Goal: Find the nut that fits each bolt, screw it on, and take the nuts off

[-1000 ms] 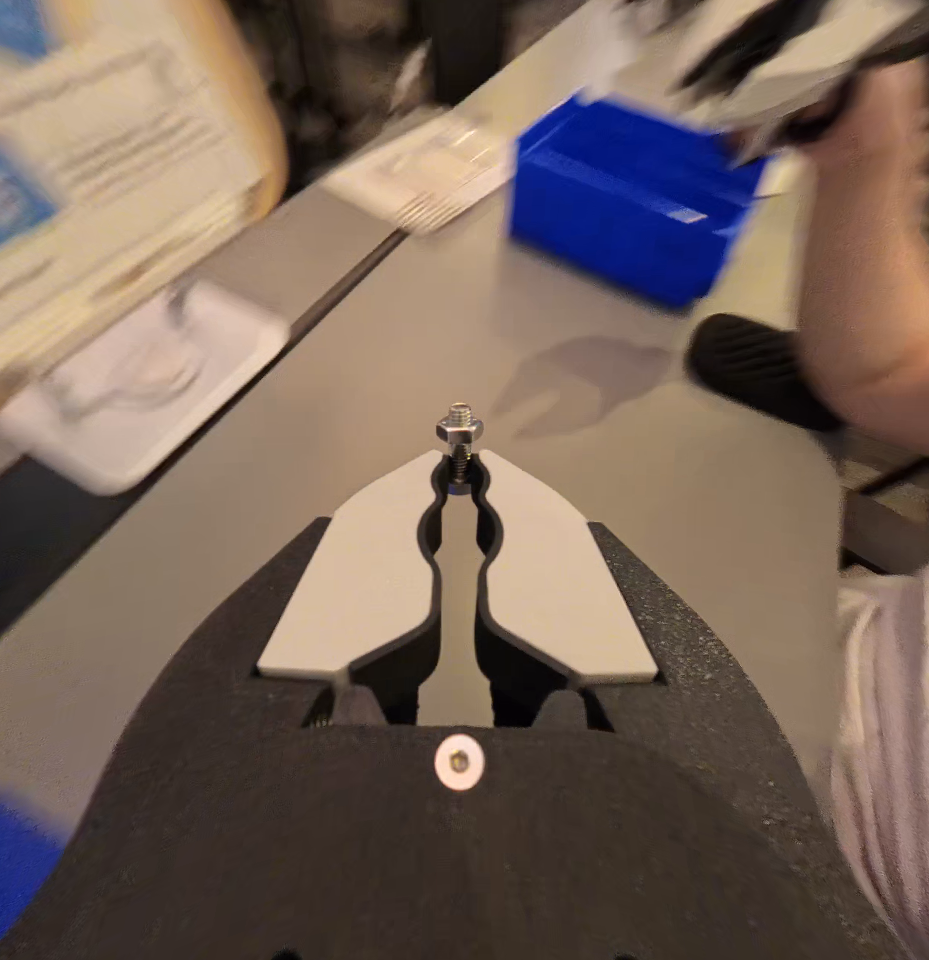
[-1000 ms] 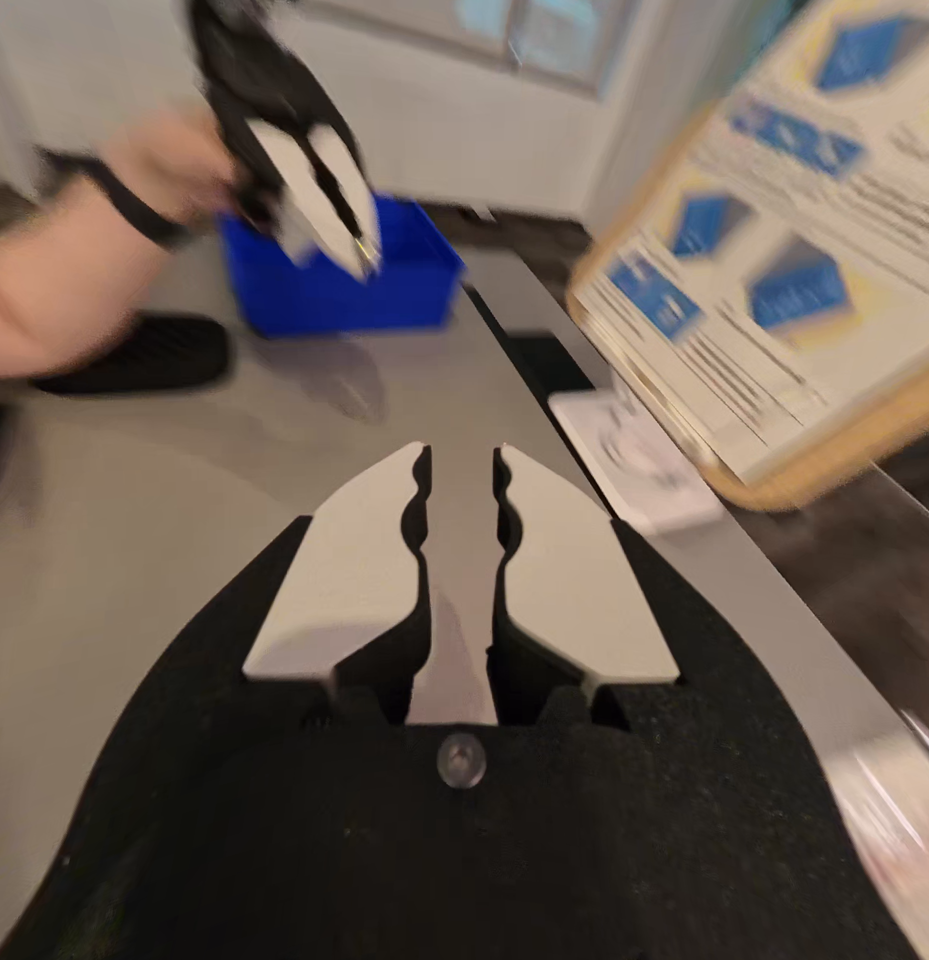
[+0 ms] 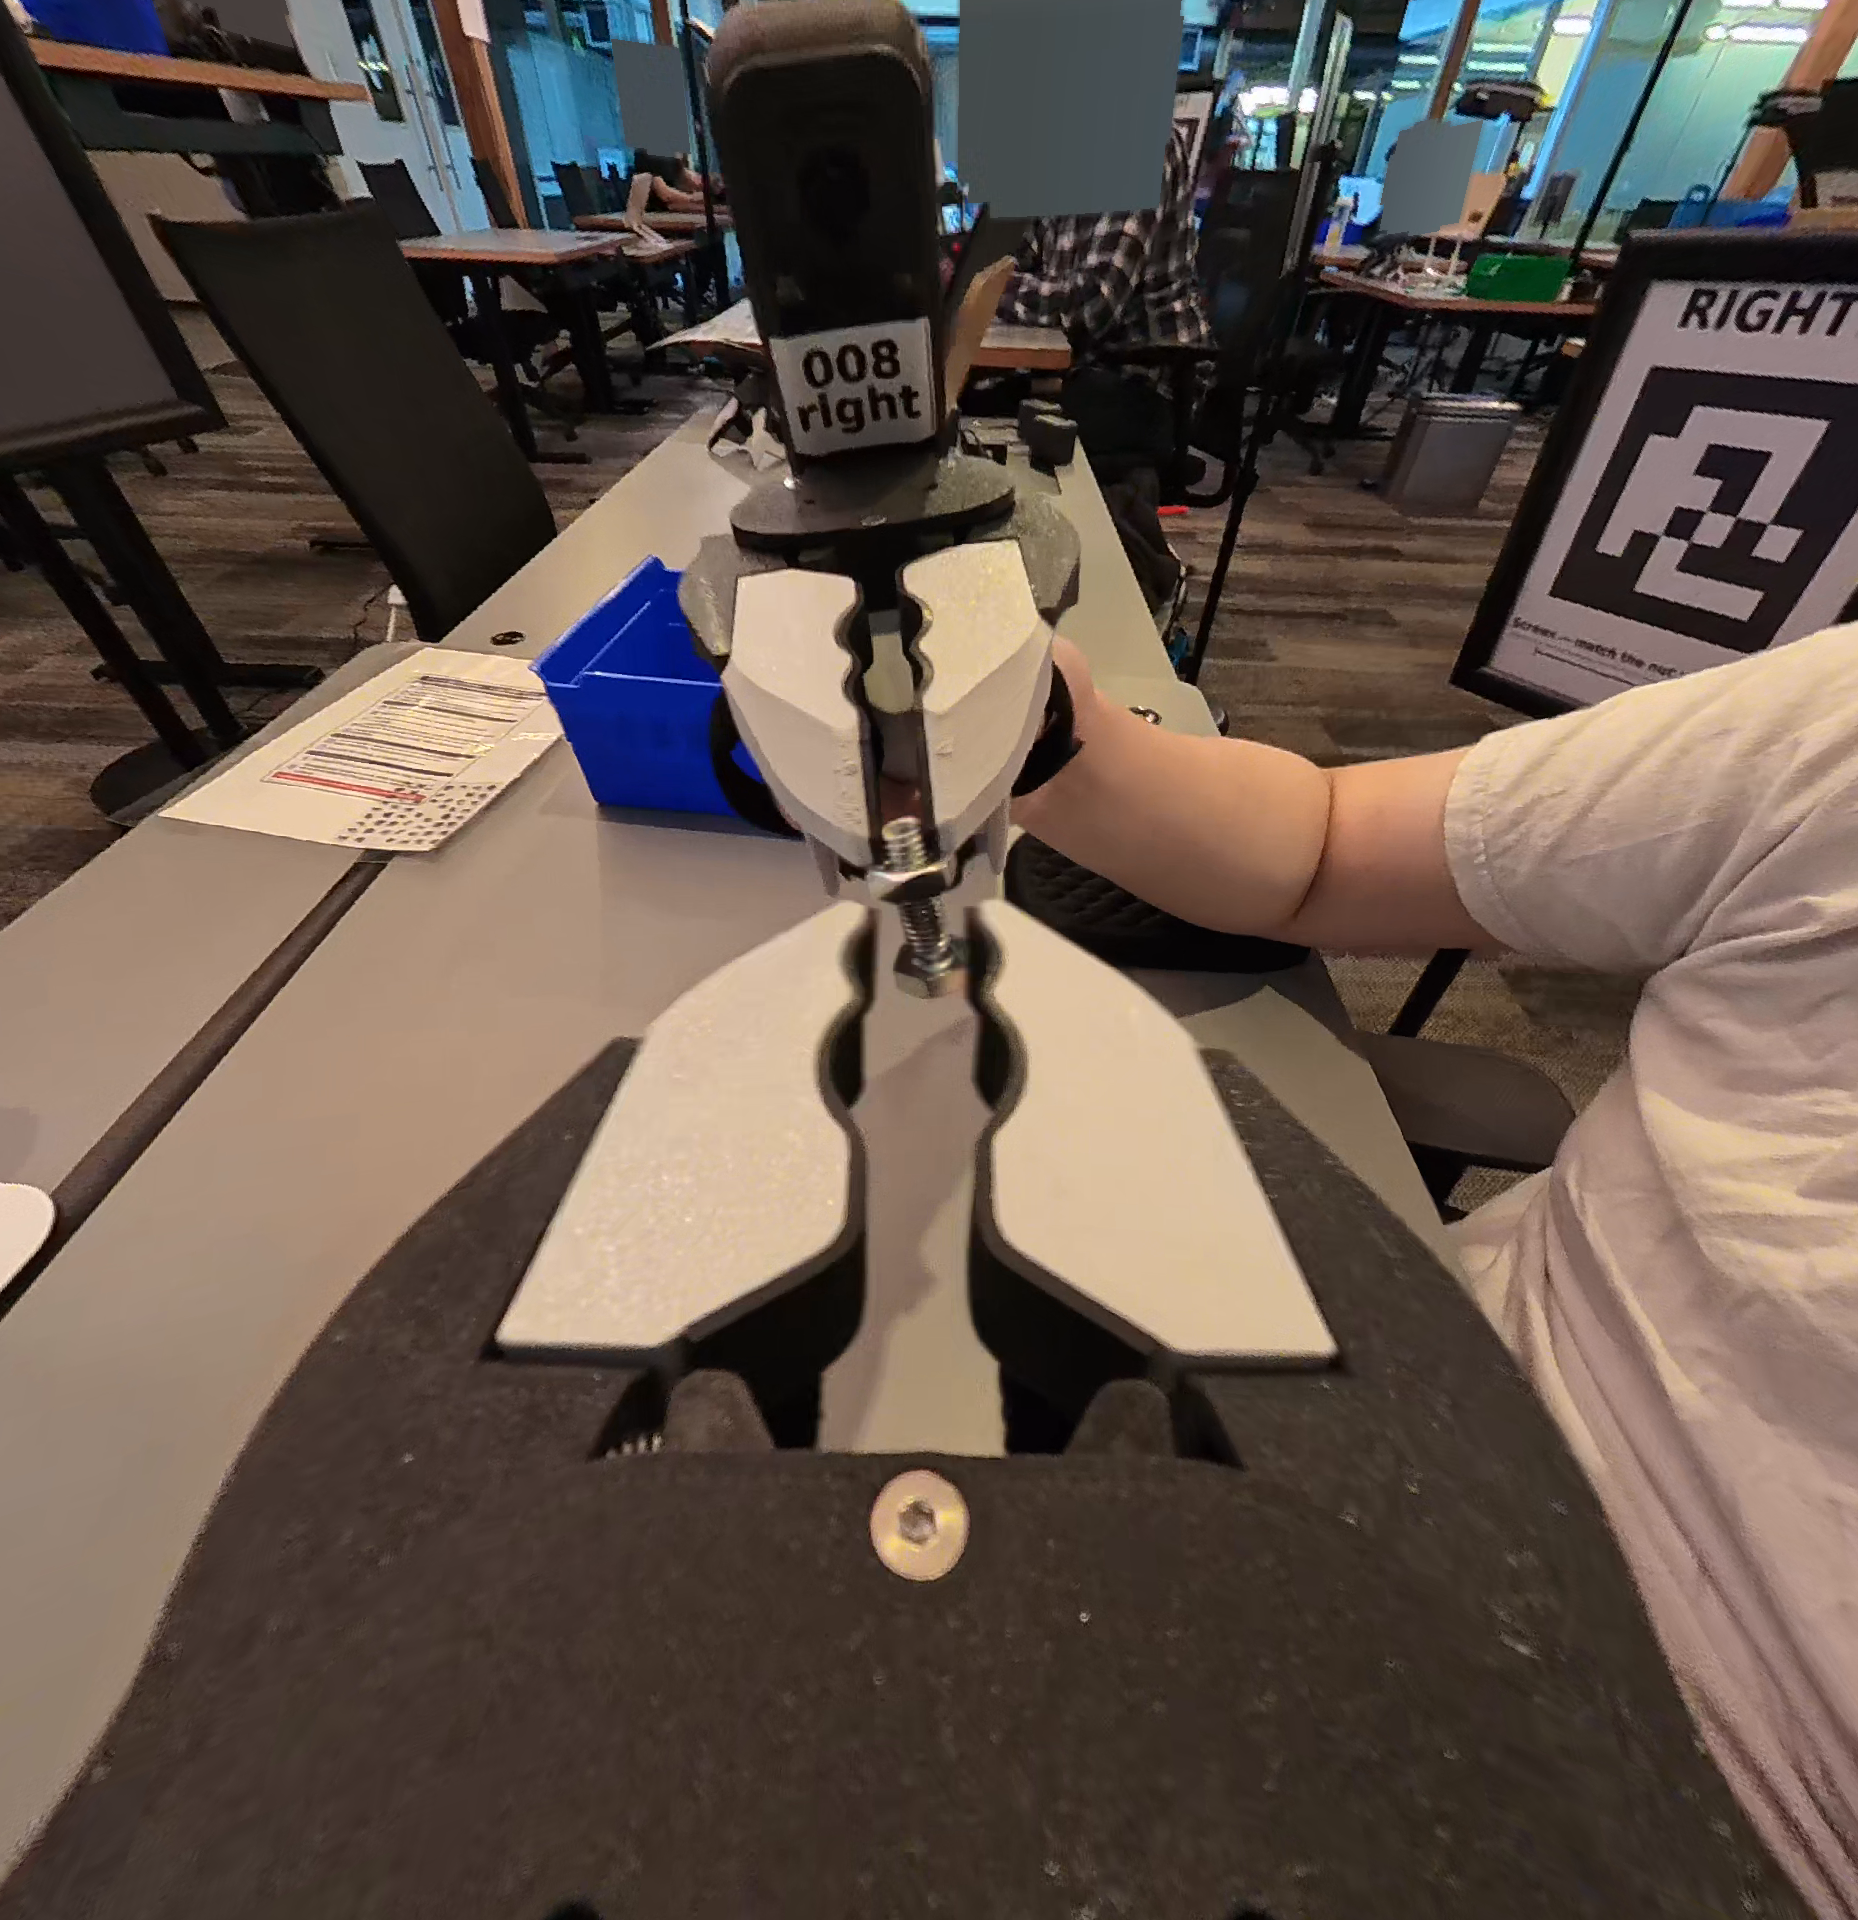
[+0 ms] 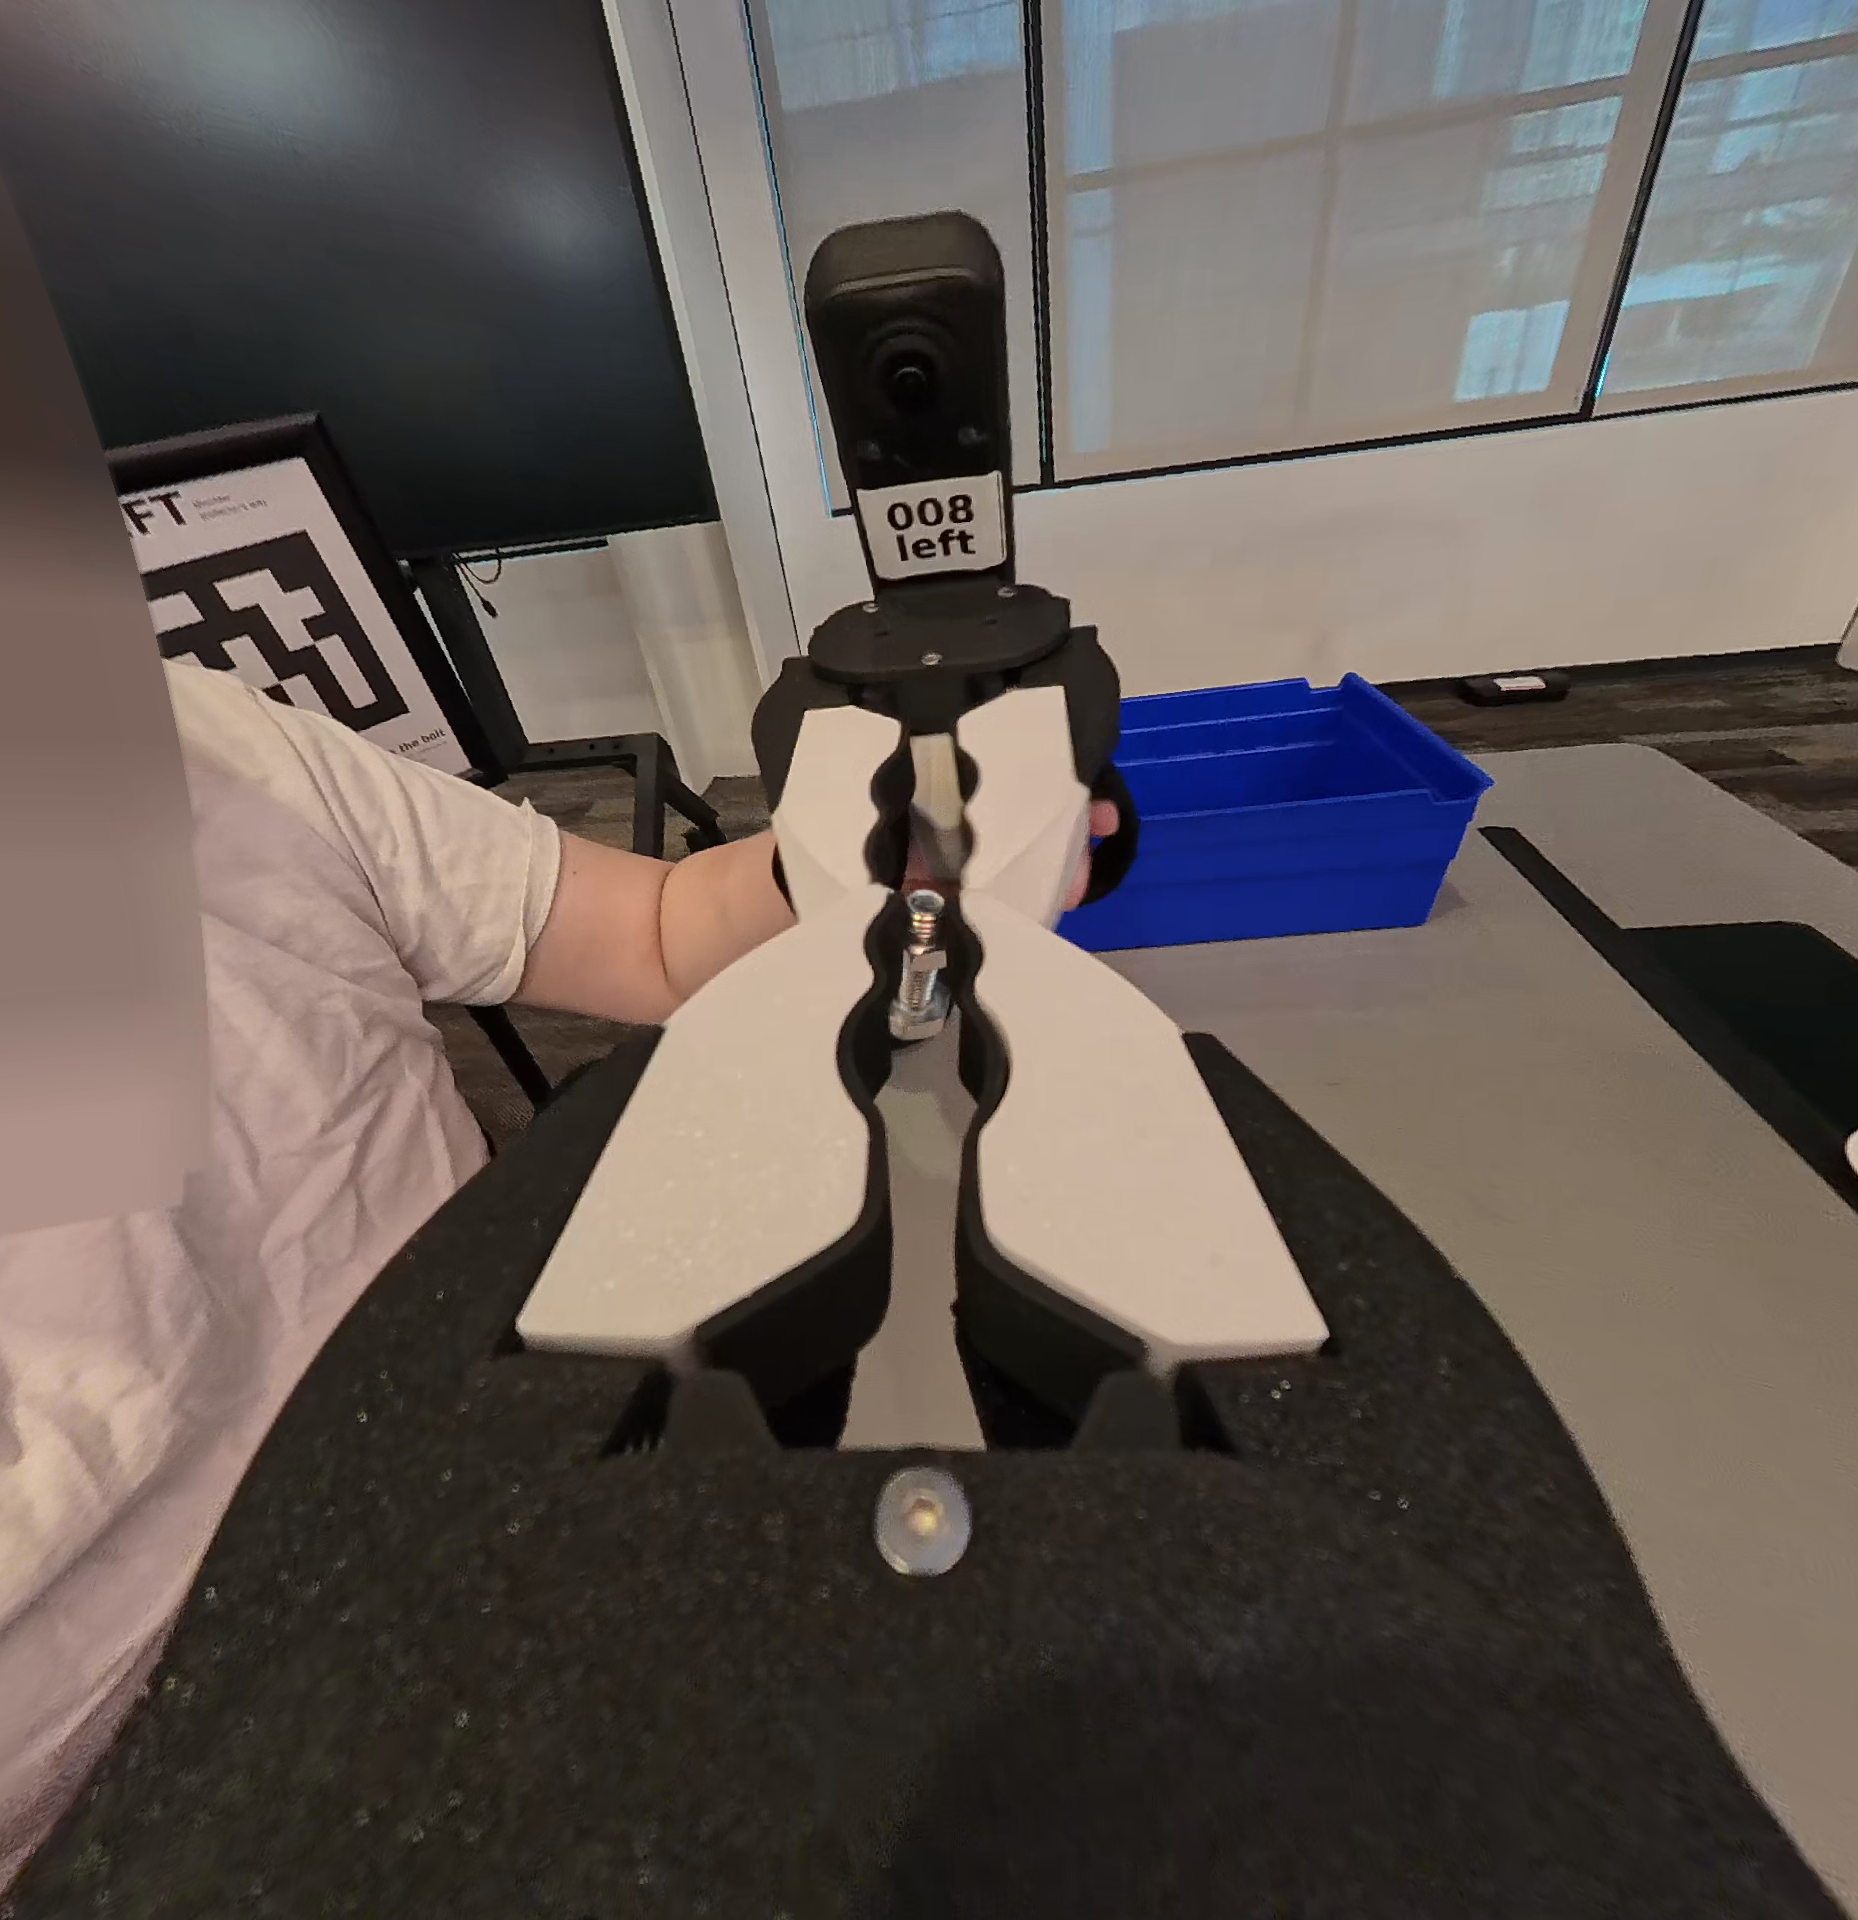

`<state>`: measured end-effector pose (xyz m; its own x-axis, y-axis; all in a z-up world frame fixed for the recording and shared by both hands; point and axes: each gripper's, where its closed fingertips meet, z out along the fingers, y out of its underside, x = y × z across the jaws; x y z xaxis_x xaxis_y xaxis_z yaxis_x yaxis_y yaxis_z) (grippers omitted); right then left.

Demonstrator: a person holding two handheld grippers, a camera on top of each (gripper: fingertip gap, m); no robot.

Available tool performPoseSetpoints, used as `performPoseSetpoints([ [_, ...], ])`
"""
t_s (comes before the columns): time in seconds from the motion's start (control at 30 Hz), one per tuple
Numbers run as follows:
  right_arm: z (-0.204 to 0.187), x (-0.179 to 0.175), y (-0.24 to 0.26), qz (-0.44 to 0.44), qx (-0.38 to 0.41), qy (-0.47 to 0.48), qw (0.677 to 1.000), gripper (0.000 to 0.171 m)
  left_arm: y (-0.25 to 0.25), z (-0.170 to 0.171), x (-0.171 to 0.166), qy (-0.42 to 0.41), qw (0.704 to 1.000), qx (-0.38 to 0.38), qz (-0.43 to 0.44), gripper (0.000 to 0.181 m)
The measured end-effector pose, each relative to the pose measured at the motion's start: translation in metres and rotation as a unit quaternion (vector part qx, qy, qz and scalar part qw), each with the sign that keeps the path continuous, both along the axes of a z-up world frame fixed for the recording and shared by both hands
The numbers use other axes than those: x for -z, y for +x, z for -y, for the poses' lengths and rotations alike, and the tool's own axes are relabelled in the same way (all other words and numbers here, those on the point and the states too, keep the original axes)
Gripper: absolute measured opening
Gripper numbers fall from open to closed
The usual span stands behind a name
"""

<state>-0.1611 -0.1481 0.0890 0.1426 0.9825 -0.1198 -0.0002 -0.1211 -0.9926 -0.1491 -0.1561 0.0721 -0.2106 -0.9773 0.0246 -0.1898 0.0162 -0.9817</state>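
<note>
1. Broadly, the grey worktop [image 3: 405, 1018] carries a blue bin [image 4: 1309, 821] and a printed sheet [image 3: 385, 748], with both tools raised above it.
2. Facing each other tip to tip, the left gripper [image 3: 917, 940] clamps the bolt [image 3: 923, 940] at its head end, while the right gripper [image 4: 920, 971] pinches the nut [image 3: 907, 881].
3. Judging by the thread bared on both sides of the nut, it sits partway along the bolt; whether it is being wound on or off, I cannot tell.
4. Any other bolts stay out of sight.

Shiny threaded metal bolt [image 3: 920, 940]; glossy blue plastic bin [image 4: 1289, 821]; matt grey table [image 3: 468, 997]
</note>
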Motion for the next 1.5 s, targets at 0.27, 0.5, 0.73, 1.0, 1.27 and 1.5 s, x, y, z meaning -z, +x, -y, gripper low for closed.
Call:
performPoseSetpoints([
  [0.27, 0.002, 0.000, -0.001, 0.009, 0.002, 0.017, 1.000, 0.007, 0.003, 0.002, 0.010, 0.021, 1.000, -0.003, -0.010, 0.027],
  [0.5, 0.006, -0.003, -0.001, 0.016, 0.007, 0.060, 0.998, 0.007, 0.007, 0.011, 0.011, -0.035, 0.999, 0.031, -0.003, 0.028],
  [0.73, 0.011, -0.007, -0.004, 0.021, 0.016, 0.106, 0.994, 0.007, 0.009, 0.014, 0.012, -0.039, 0.999, 0.036, 0.004, 0.022],
  [1.0, 0.010, -0.005, -0.006, 0.021, 0.015, 0.103, 0.994, 0.007, 0.012, 0.016, 0.014, -0.031, 0.999, 0.033, 0.004, 0.013],
  [1.27, -0.003, -0.010, 0.005, 0.029, 0.070, 0.102, 0.992, 0.028, 0.015, 0.001, 0.016, -0.012, 1.000, -0.018, 0.001, 0.013],
  [1.5, -0.012, -0.001, -0.003, 0.059, 0.109, 0.086, 0.989, 0.034, 0.018, -0.003, 0.014, 0.000, 0.999, -0.054, 0.004, 0.012],
])
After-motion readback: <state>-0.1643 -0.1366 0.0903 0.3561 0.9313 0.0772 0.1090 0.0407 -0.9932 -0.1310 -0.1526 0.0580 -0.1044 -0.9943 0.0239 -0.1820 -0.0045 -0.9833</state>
